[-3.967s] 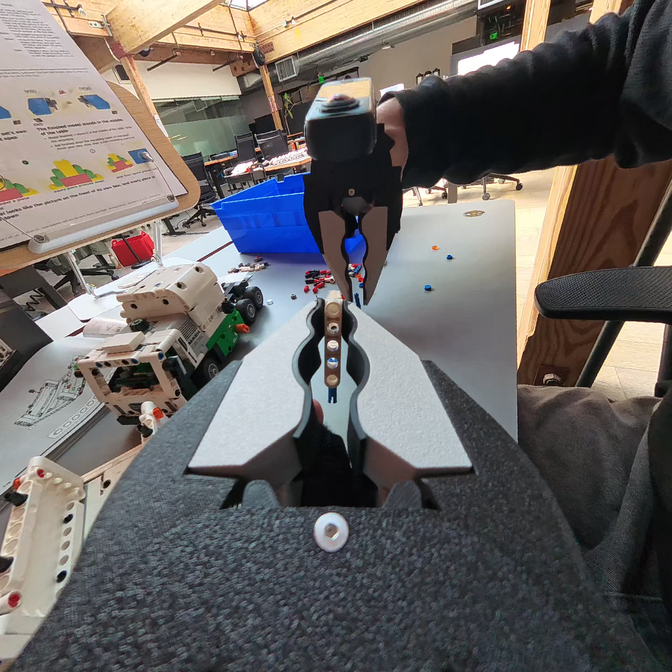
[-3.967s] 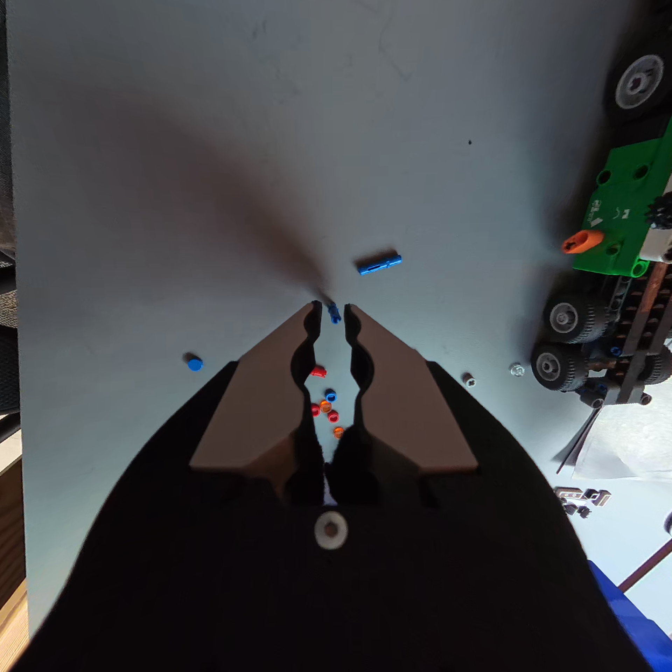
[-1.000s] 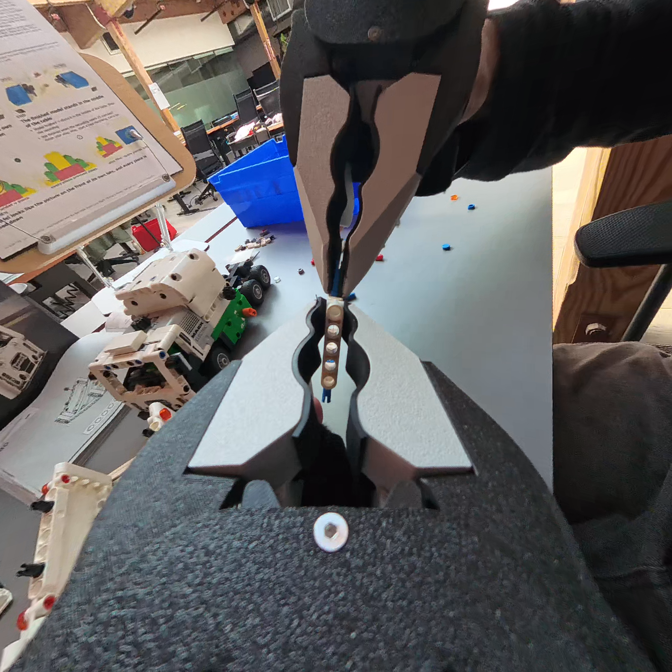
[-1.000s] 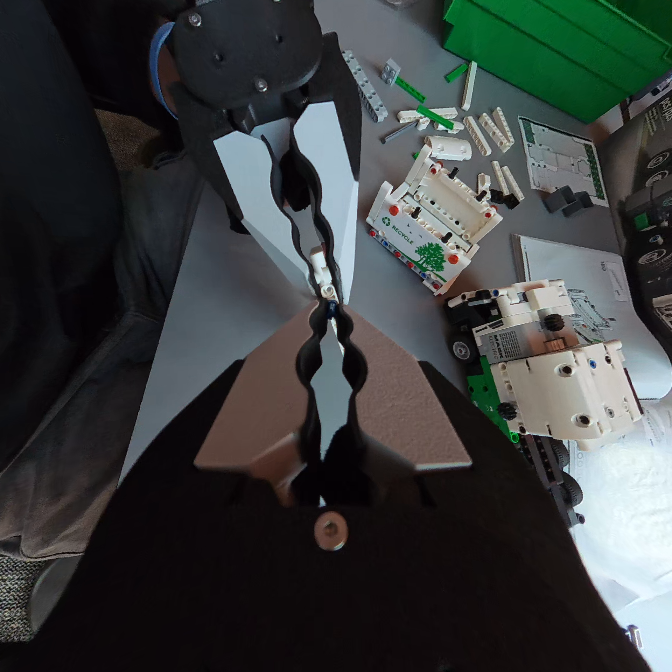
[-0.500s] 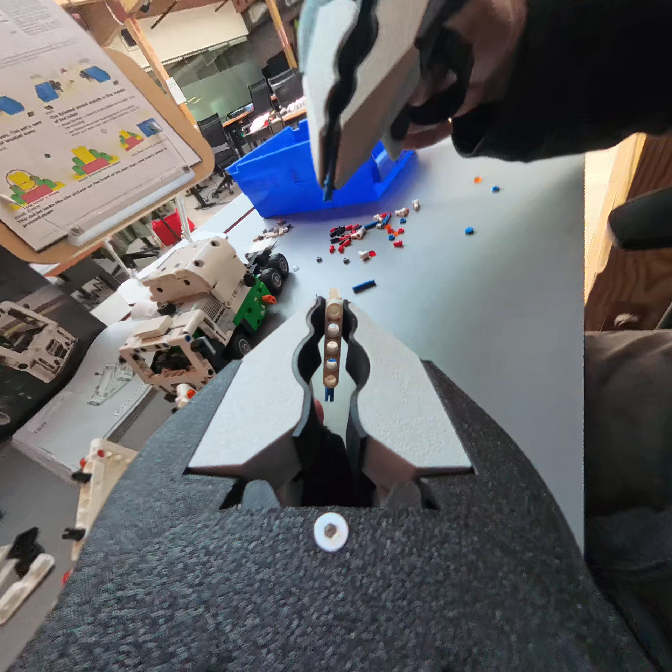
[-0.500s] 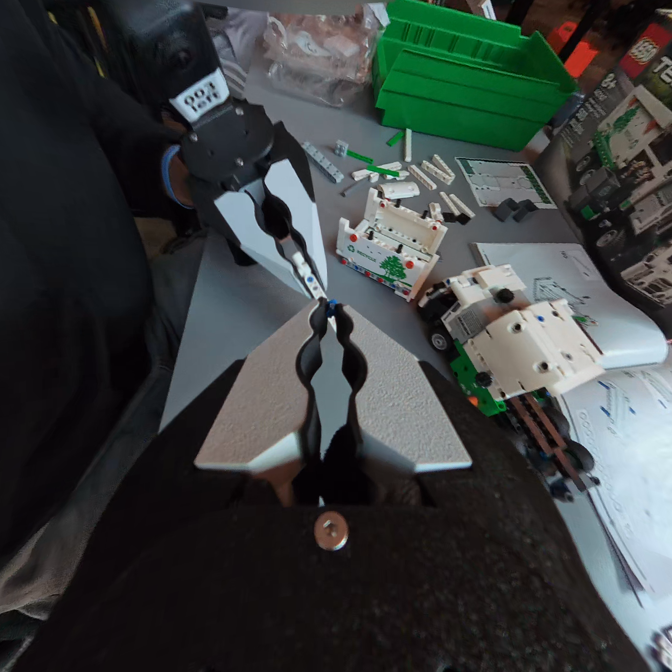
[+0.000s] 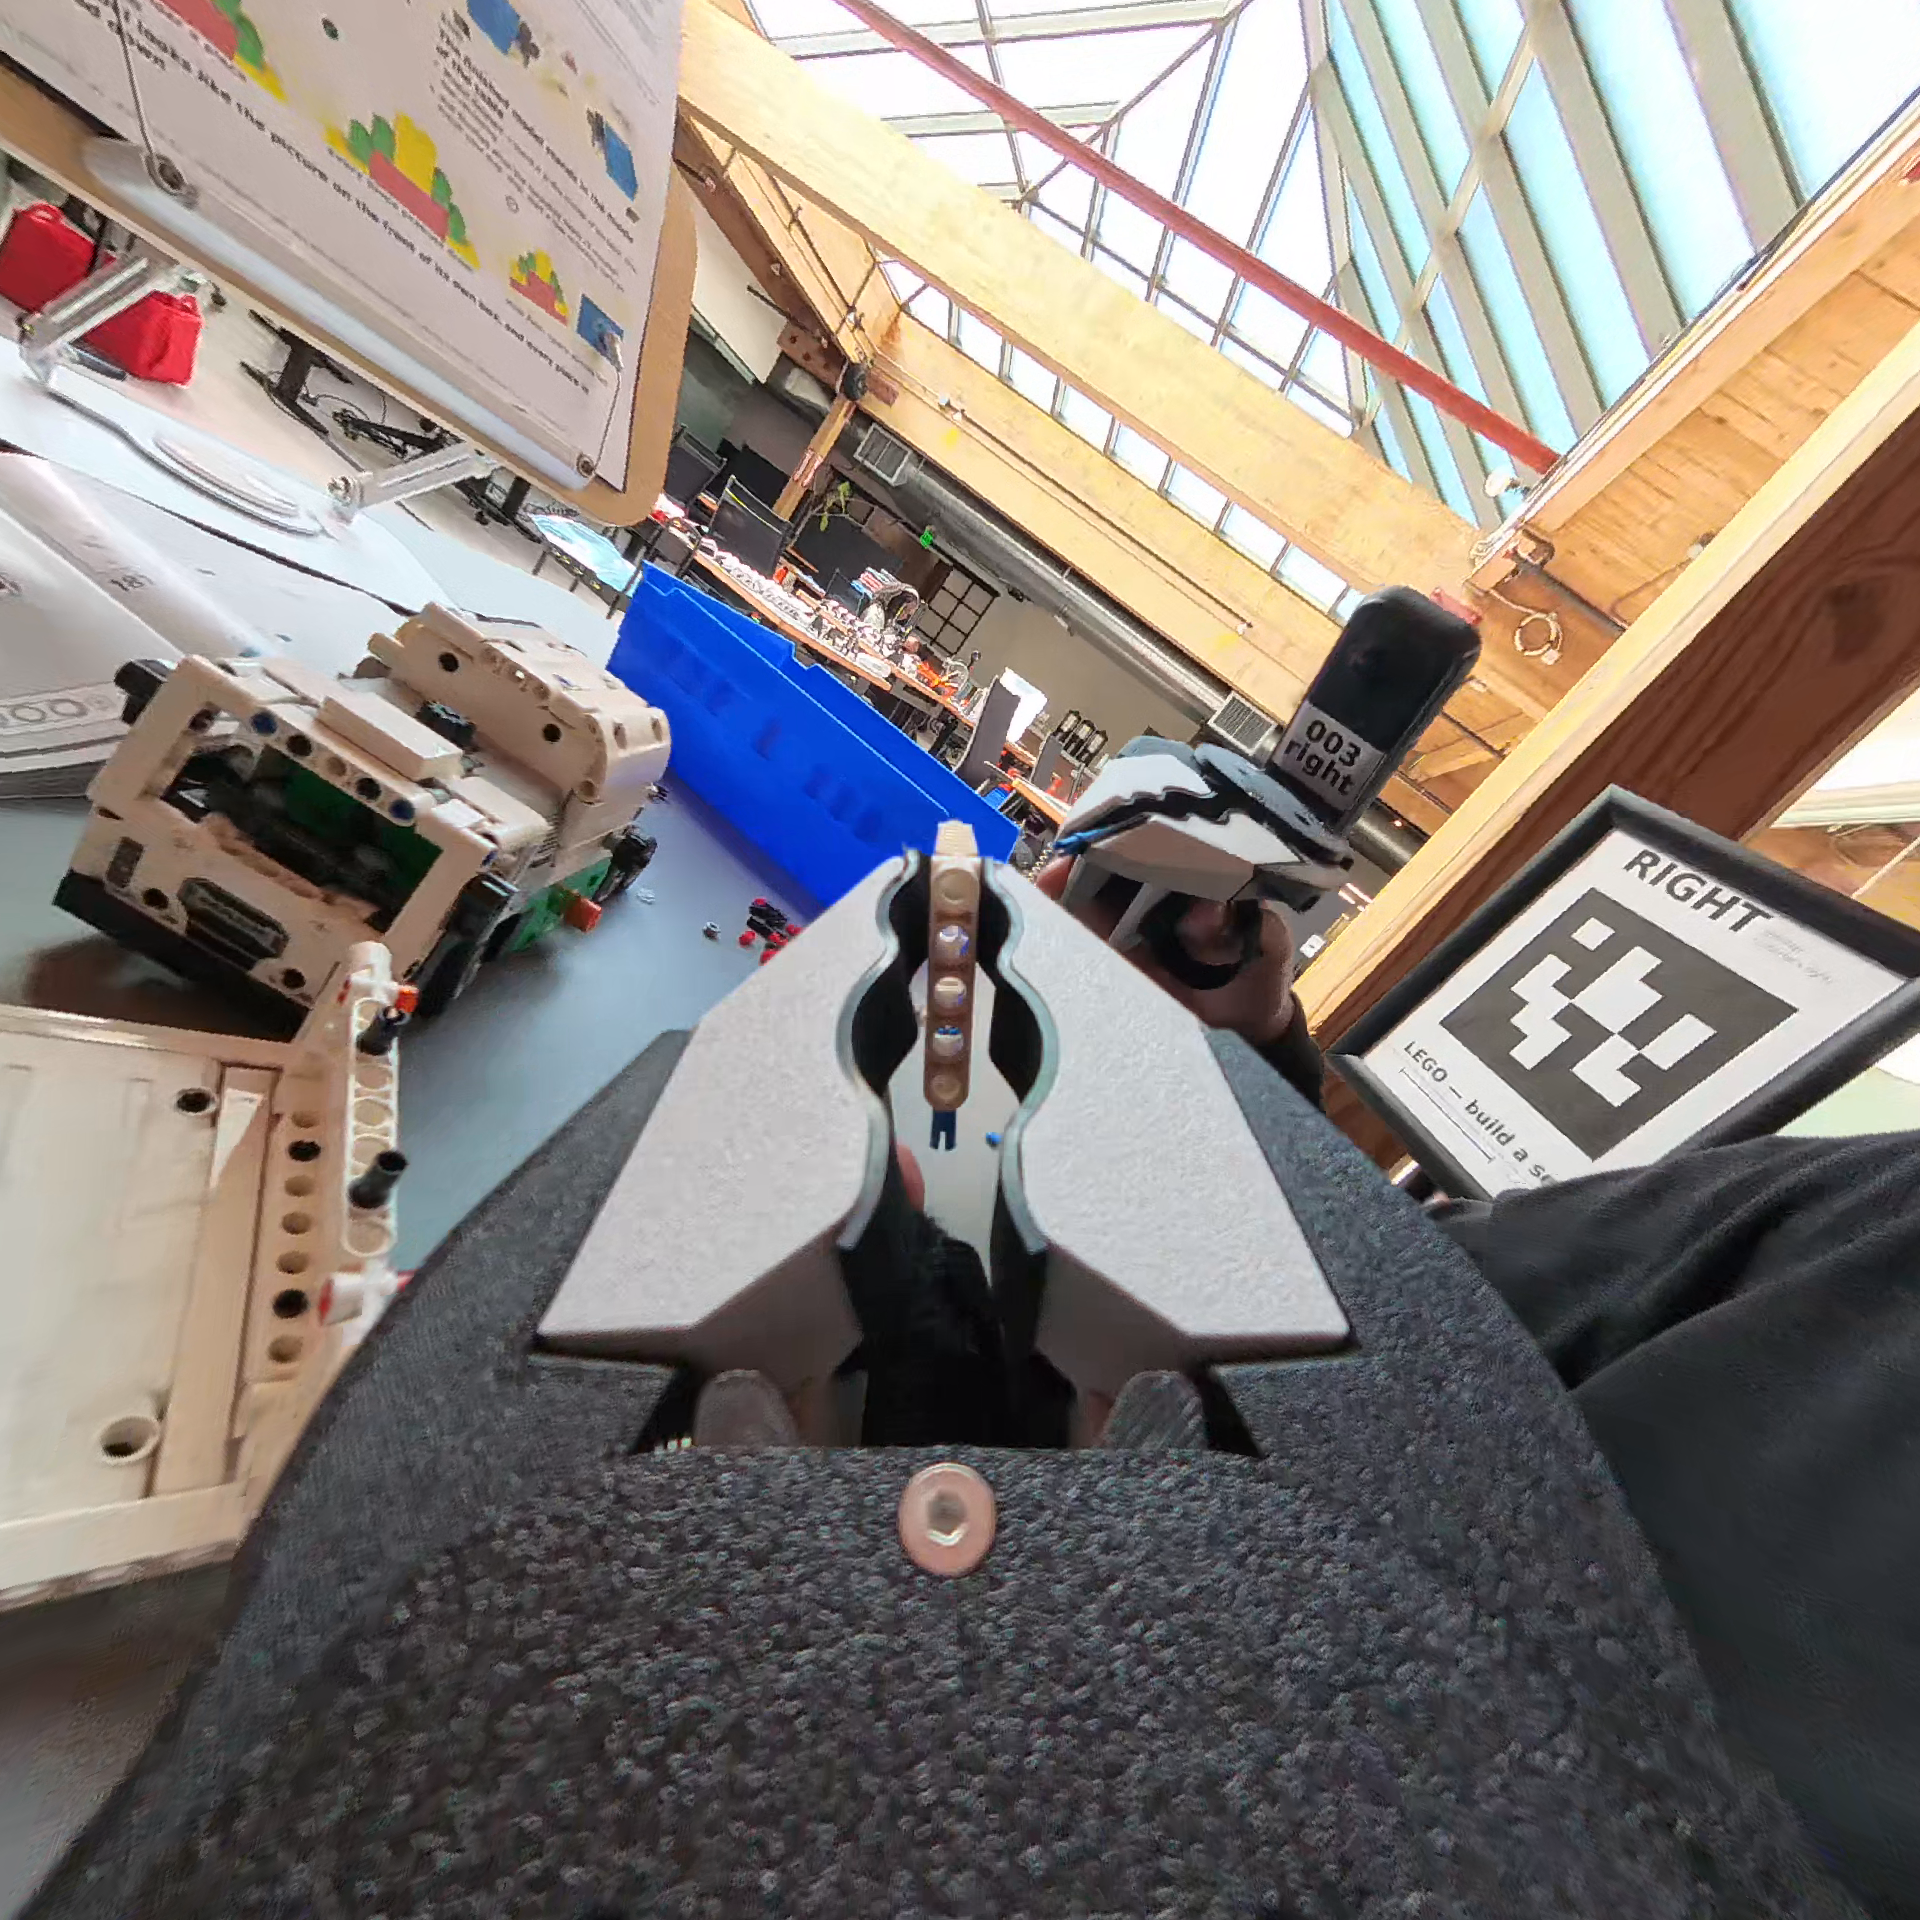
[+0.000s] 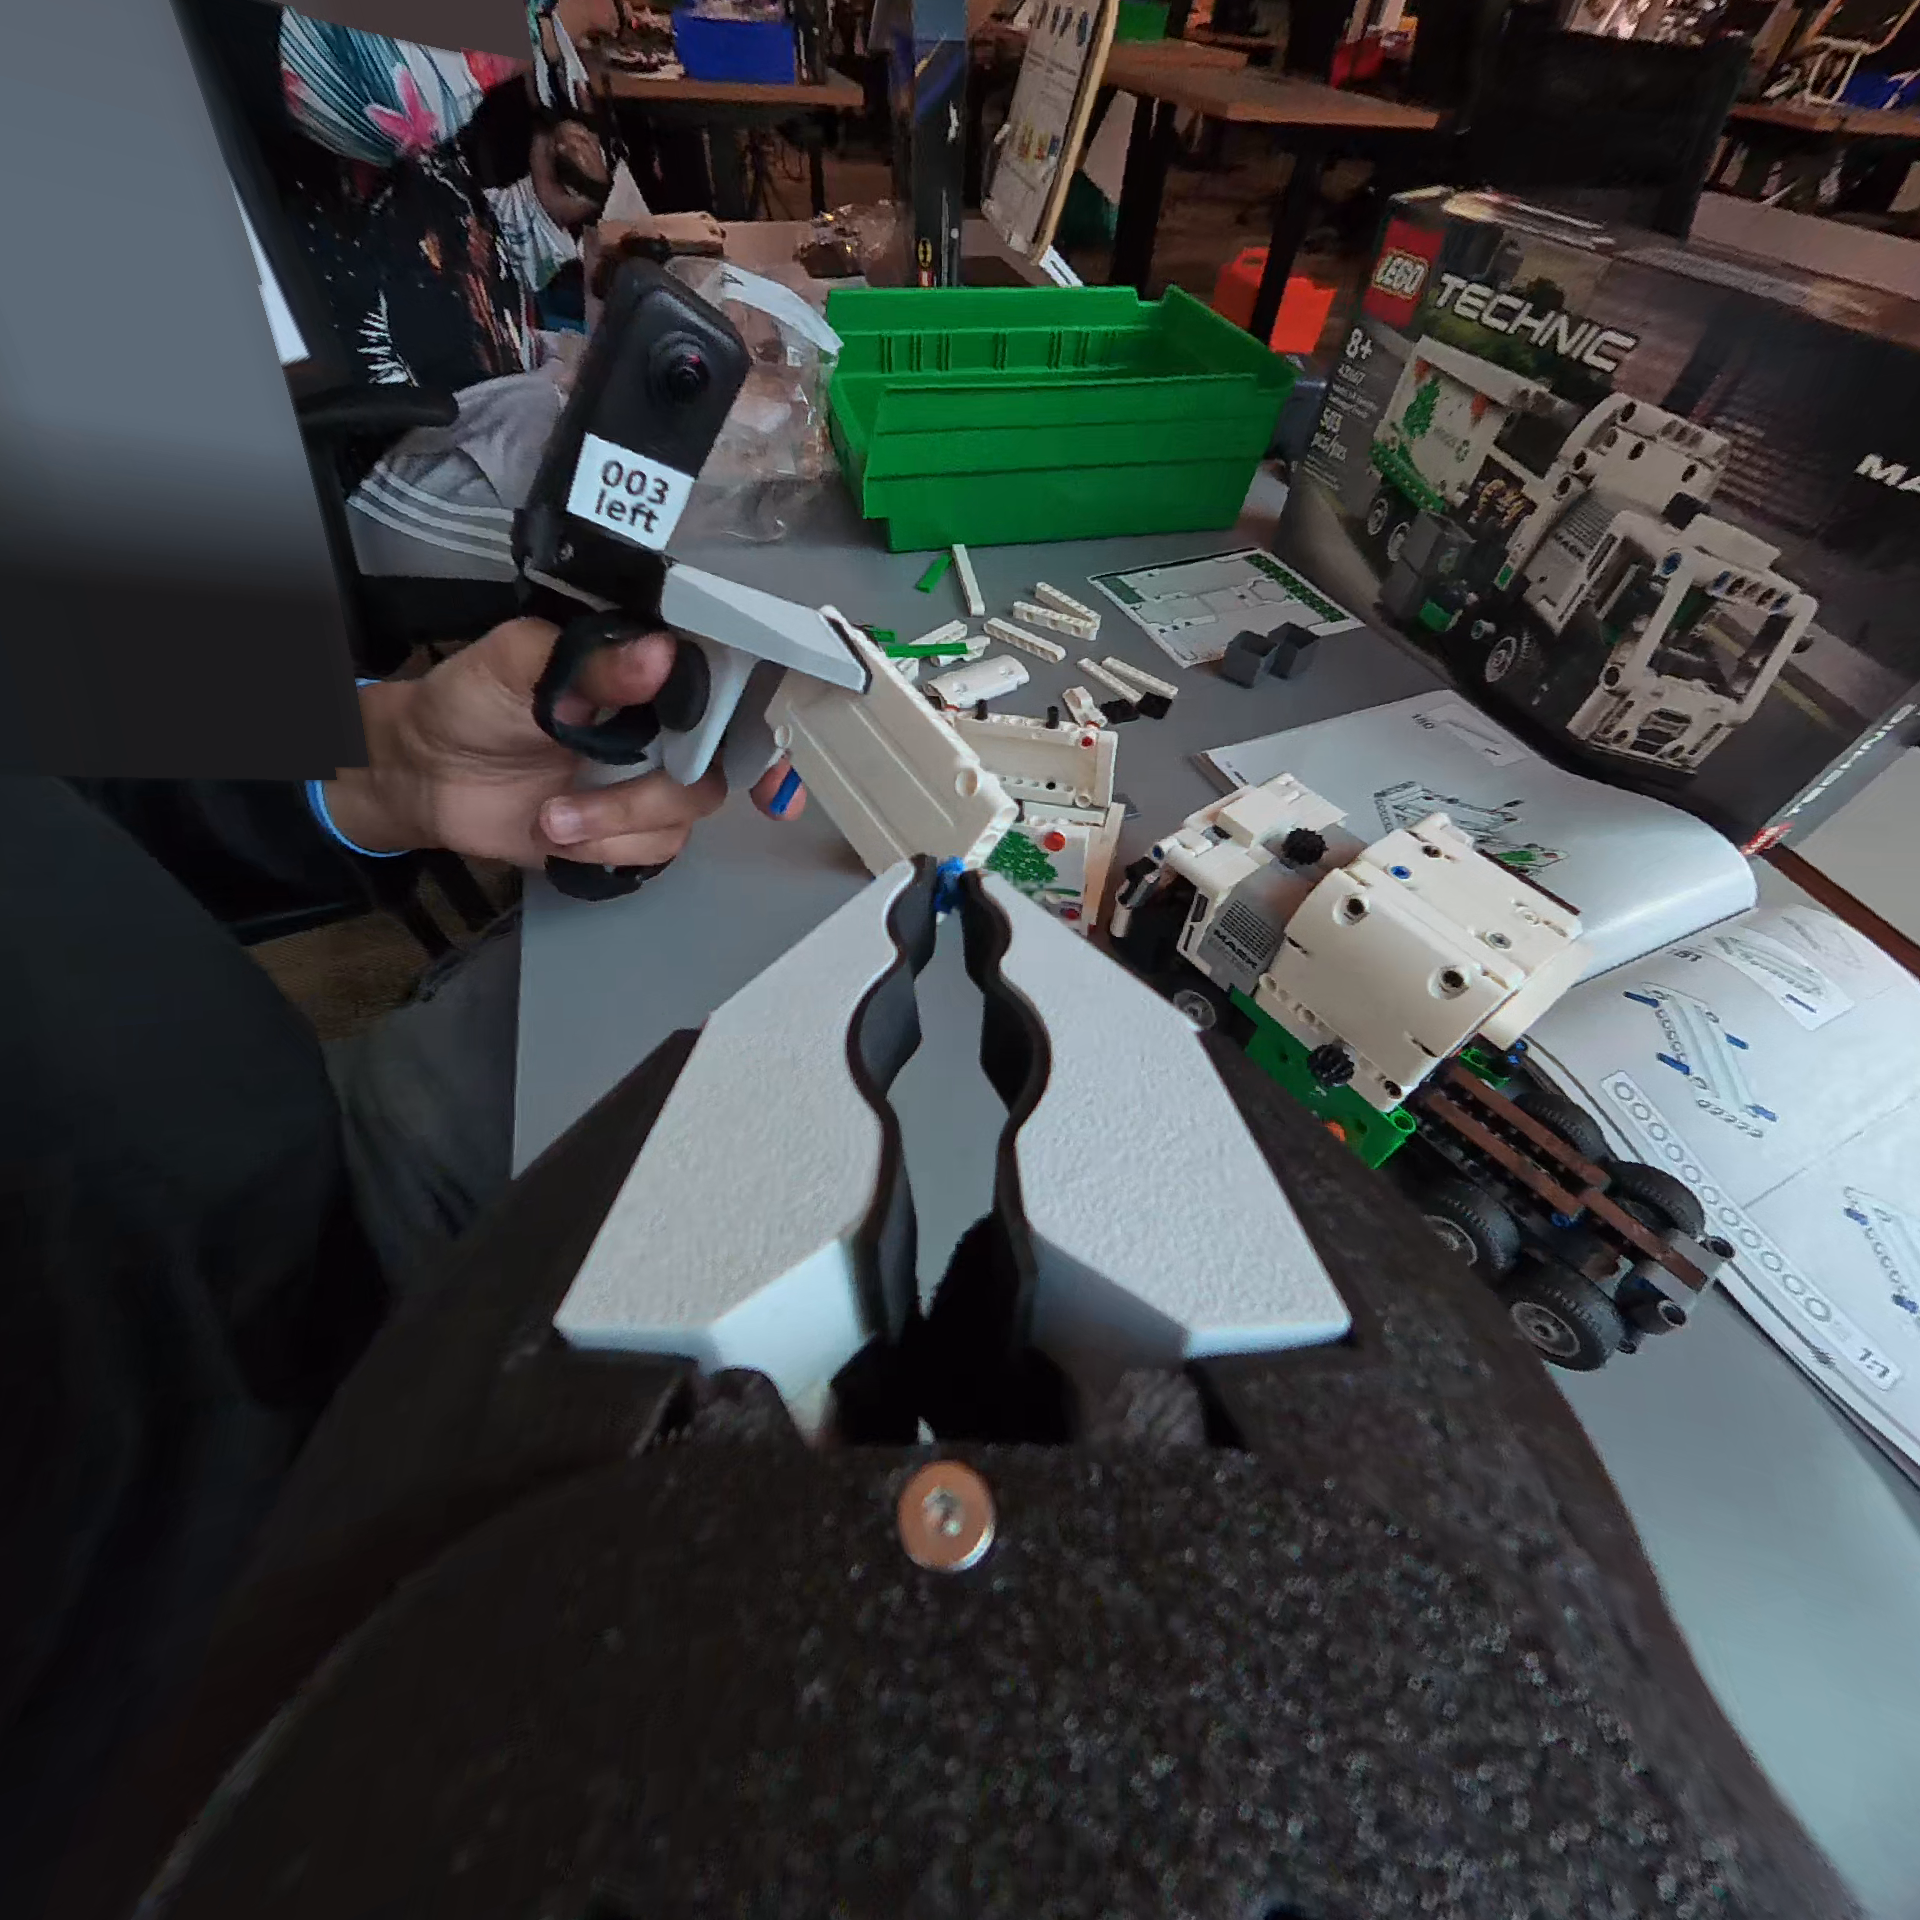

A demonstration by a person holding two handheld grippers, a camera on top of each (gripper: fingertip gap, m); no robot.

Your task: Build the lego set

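Note:
My left gripper (image 7: pixel 951 868) is shut on a tan beam (image 7: pixel 951 982) with a row of holes, two of them filled by blue pins. A blue pin (image 7: pixel 943 1127) sticks out of its near end. My right gripper (image 8: pixel 943 883) is shut on a small blue pin (image 8: pixel 945 873). In the left wrist view the right gripper (image 7: pixel 1075 844) is off to the right of the beam, apart from it. The white and green truck (image 8: pixel 1351 956) stands on the grey table (image 8: pixel 644 987). In the right wrist view the left gripper's finger (image 8: pixel 769 634) shows; its tips are hidden behind a white panel (image 8: pixel 894 769).
The white container body (image 7: pixel 156 1247) lies close on the left. A blue bin (image 7: pixel 790 748), small loose parts (image 7: pixel 764 920) and a framed sign (image 7: pixel 1621 1018) are farther off. A green bin (image 8: pixel 1039 416), loose white beams (image 8: pixel 1049 644), the set's box (image 8: pixel 1610 447) and an open booklet (image 8: pixel 1455 790) are in the right wrist view.
The two grippers were tip to tip at the beam's end; they have pulled apart. The right went off right with the blue pin. The left dropped beside the white container and tilted up.

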